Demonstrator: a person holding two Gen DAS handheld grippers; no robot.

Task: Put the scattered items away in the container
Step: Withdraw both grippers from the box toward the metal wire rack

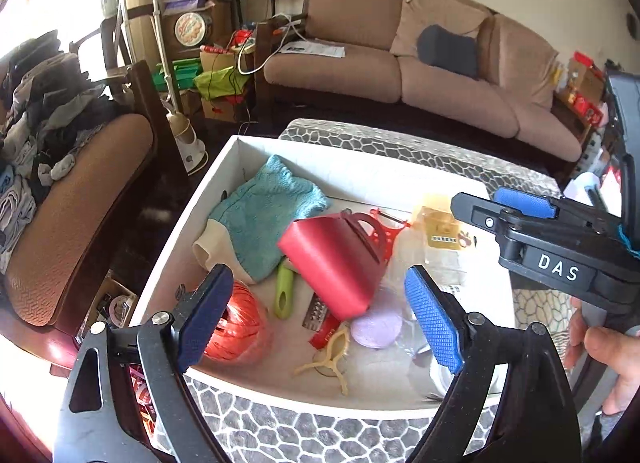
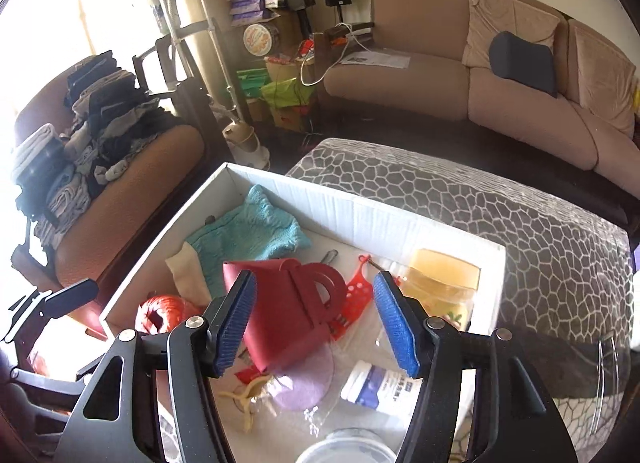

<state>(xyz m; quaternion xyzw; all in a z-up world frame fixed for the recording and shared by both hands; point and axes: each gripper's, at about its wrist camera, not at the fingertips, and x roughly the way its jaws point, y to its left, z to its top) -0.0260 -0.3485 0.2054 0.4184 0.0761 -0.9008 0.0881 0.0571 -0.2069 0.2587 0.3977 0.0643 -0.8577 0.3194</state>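
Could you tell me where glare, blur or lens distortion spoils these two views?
Left wrist view: window glare whitens the left edge, the fisheye bows the white box, and the red bag looks slightly soft. Right wrist view: the upper left is blown out above the pile of clothes; the patterned tabletop curves.

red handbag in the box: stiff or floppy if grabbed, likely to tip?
The red handbag probably holds its shape: its sides look flat and boxy. It lies tilted on the purple disc and other clutter, so a push may tip or slide it. Its arched handle looks rigid enough to pinch.
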